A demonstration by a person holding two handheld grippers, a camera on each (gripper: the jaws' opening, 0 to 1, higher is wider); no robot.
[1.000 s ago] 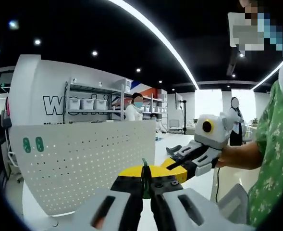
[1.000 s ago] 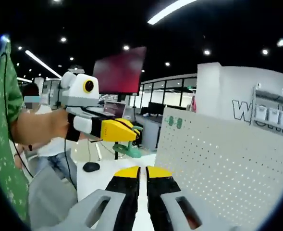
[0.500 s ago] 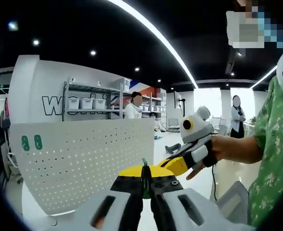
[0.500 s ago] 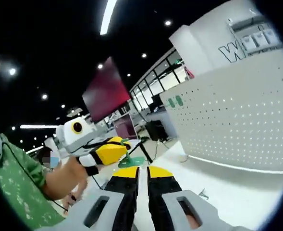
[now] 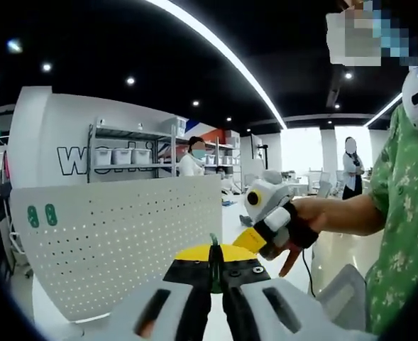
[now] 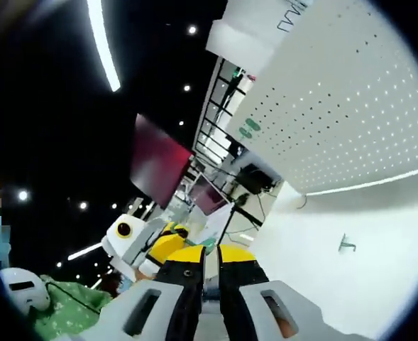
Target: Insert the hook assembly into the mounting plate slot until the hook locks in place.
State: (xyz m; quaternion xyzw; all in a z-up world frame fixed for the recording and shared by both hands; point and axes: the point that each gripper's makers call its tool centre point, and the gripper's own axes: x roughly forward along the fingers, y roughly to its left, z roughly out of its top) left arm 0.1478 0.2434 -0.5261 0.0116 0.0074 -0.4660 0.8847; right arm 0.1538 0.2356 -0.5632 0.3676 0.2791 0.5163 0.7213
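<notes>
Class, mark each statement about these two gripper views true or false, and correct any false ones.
1. The left gripper grips a thin green hook. True.
2. The pegboard is black. False: it is white.
3. A small green hook lies on the white table in the right gripper view. True.
4. The right gripper is wide open. False: its jaws are nearly together, with nothing seen between them.
</notes>
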